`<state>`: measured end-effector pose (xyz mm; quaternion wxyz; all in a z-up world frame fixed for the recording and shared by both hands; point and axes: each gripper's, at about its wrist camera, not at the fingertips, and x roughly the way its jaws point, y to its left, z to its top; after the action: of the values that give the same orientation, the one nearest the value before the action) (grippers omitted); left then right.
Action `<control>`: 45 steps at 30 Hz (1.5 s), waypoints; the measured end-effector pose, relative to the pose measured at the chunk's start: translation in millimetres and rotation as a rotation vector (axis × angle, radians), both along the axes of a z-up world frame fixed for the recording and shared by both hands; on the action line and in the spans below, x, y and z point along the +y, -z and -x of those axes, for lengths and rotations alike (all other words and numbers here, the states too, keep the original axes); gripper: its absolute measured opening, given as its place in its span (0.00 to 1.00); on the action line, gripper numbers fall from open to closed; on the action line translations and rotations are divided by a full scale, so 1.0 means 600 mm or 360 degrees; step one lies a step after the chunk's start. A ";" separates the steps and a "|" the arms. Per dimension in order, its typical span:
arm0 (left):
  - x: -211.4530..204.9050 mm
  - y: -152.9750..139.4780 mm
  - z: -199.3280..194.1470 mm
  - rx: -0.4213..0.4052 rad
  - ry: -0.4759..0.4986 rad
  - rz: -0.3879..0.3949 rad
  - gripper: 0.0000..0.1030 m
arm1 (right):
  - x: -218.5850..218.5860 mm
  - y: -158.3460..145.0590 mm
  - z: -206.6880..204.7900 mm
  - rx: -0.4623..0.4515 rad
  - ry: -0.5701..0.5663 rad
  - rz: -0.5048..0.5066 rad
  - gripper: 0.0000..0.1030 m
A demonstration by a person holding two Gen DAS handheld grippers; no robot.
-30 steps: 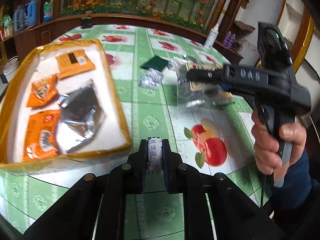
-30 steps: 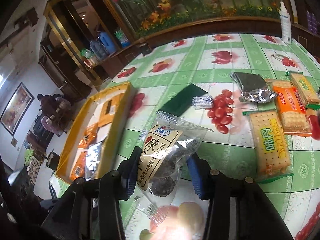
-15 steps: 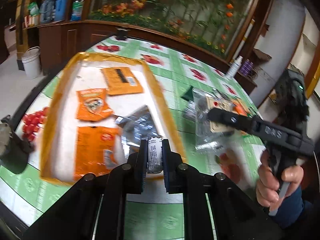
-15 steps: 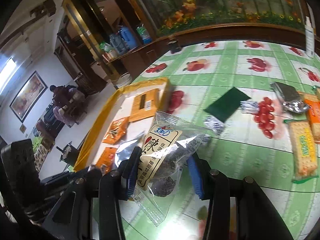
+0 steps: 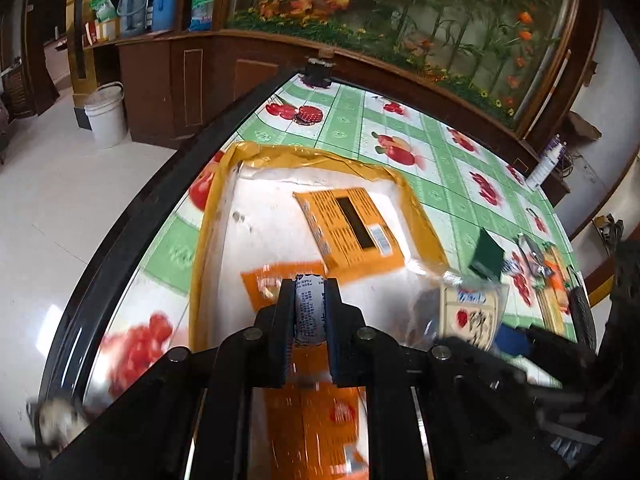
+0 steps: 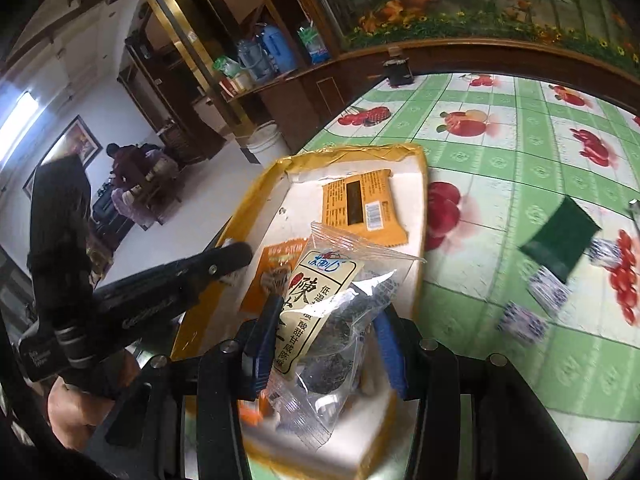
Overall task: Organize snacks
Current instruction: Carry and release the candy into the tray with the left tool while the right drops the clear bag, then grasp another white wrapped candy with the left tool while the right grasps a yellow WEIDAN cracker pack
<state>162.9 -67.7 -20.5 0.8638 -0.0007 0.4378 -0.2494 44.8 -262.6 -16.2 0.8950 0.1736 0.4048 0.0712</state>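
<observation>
Bright daylight, motion blur, fisheye warp

left gripper [image 5: 310, 314] jaws clamped tight; right gripper [image 6: 326, 320] jaws part-spread, gripping; both angled downward.

We read large black Chinese characters, "陳" topmost, on the cream label of the clear snack bag [image 6: 332, 304], with a blue script logo above them. The orange packet [image 6: 362, 206] carries a barcode; its print and the small wrapped candy's [image 5: 310, 312] are too small to read.
</observation>
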 end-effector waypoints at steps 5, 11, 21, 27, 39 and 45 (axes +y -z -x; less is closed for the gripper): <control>-0.013 0.028 -0.040 0.0077 -0.0040 -0.0040 0.11 | 0.013 0.026 -0.046 0.0065 0.0021 0.0004 0.45; -0.024 0.041 -0.043 0.0106 -0.0021 -0.0068 0.11 | 0.020 0.044 -0.061 0.0080 -0.0040 -0.0006 0.45; -0.025 0.038 -0.045 0.0094 -0.0026 -0.0058 0.11 | 0.034 0.049 -0.063 0.0080 -0.0097 0.0041 0.50; -0.020 0.033 -0.040 0.0092 -0.0040 -0.0061 0.17 | 0.028 0.036 -0.054 0.0052 -0.0087 0.0033 0.54; -0.015 0.010 -0.015 0.0049 -0.0035 -0.0039 0.28 | -0.023 -0.008 -0.016 -0.0043 -0.0010 -0.0049 0.55; -0.035 0.000 0.014 0.0018 0.0025 -0.0041 0.28 | -0.087 -0.021 0.020 -0.0069 0.0067 -0.0105 0.55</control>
<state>154.8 -88.8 -20.4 0.8592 0.0125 0.4458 -0.2507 32.5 -314.8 -3.7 0.8987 0.2100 0.3788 0.0694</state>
